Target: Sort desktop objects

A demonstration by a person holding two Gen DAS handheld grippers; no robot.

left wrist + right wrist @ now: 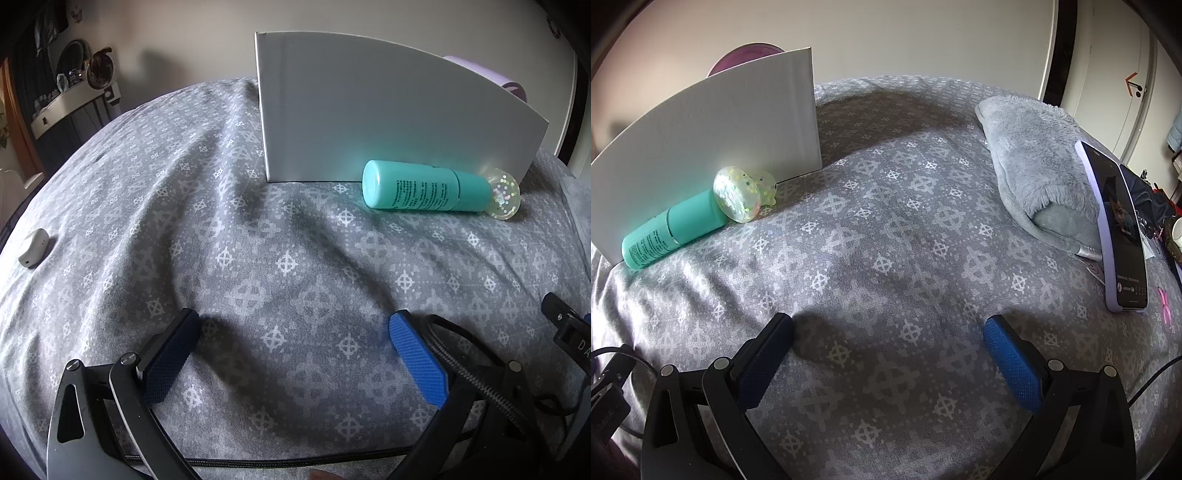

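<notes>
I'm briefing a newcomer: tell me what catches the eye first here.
The teal plastic bottle lying on its side against the upright white cardboard box stands out most, with a clear glittery toy at its cap end. To the right, a phone in a lilac case leans on a fluffy grey towel.

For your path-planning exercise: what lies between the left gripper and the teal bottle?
Only bare patterned cloth, seen in the left wrist view, separates the left gripper from the teal bottle.
</notes>
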